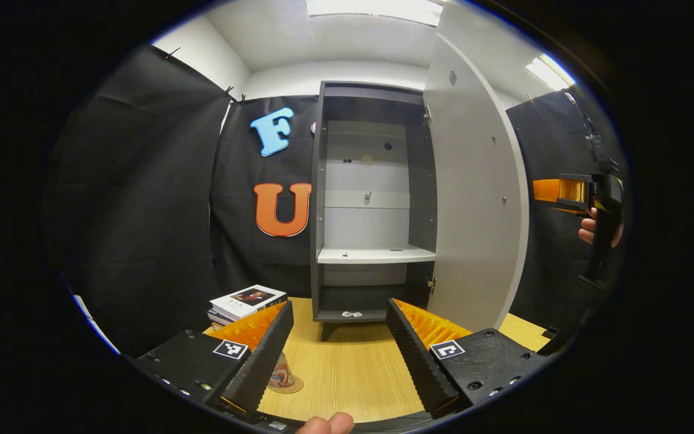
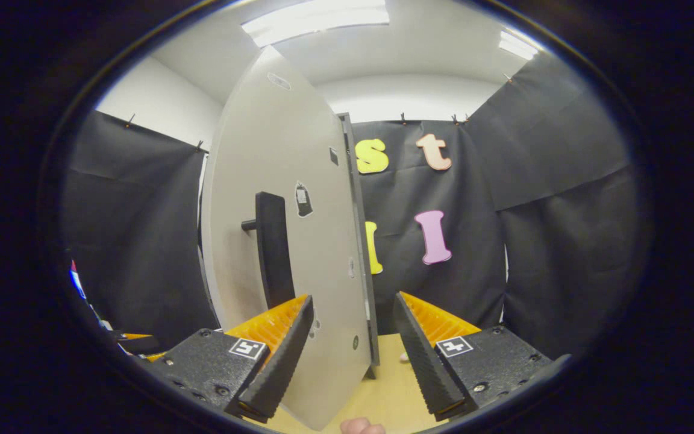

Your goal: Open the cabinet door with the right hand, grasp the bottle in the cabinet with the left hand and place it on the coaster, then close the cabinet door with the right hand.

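The grey cabinet (image 1: 323,199) stands at the back of the wooden table with bare shelves. Its pale door (image 1: 473,199) is swung wide to the right. My left gripper (image 1: 340,304) is open above the table, with nothing between its fingers. Beside its left finger, the lower part of the bottle (image 1: 279,369) stands on the round coaster (image 1: 291,386); the rest is hidden. In the right gripper view, my right gripper (image 2: 353,297) is open close to the door's outer face (image 2: 275,150), its black handle (image 2: 273,253) just left. A hand holds the right gripper (image 1: 555,191) beyond the door.
A stack of books (image 1: 247,300) lies on the table left of the cabinet. The wooden tabletop (image 1: 353,361) stretches from the cabinet to my left gripper. The door's free edge (image 2: 366,289) runs down between my right gripper's fingers in that view.
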Demonstrator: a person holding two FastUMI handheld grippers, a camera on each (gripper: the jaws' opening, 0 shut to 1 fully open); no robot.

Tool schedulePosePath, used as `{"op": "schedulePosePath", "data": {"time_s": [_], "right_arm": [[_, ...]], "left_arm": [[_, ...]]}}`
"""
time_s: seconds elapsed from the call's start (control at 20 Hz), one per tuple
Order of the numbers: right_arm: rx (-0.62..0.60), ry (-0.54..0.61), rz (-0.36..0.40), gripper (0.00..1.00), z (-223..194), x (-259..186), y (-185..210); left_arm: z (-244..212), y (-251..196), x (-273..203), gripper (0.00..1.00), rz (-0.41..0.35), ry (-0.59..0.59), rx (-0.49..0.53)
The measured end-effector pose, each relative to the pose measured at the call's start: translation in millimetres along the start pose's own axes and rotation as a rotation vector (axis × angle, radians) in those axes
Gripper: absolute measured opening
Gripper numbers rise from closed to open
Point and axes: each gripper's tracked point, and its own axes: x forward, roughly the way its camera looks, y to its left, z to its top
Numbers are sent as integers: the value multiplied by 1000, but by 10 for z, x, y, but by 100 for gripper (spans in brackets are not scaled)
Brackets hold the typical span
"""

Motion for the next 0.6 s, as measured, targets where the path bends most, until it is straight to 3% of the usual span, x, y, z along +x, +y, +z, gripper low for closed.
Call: {"op": "schedulePosePath", "data": {"time_s": [0.6], "right_arm": [[23, 7, 160, 89, -214, 641, 1095]], "left_arm": [[-20, 327, 77, 94, 15, -15, -2]]}}
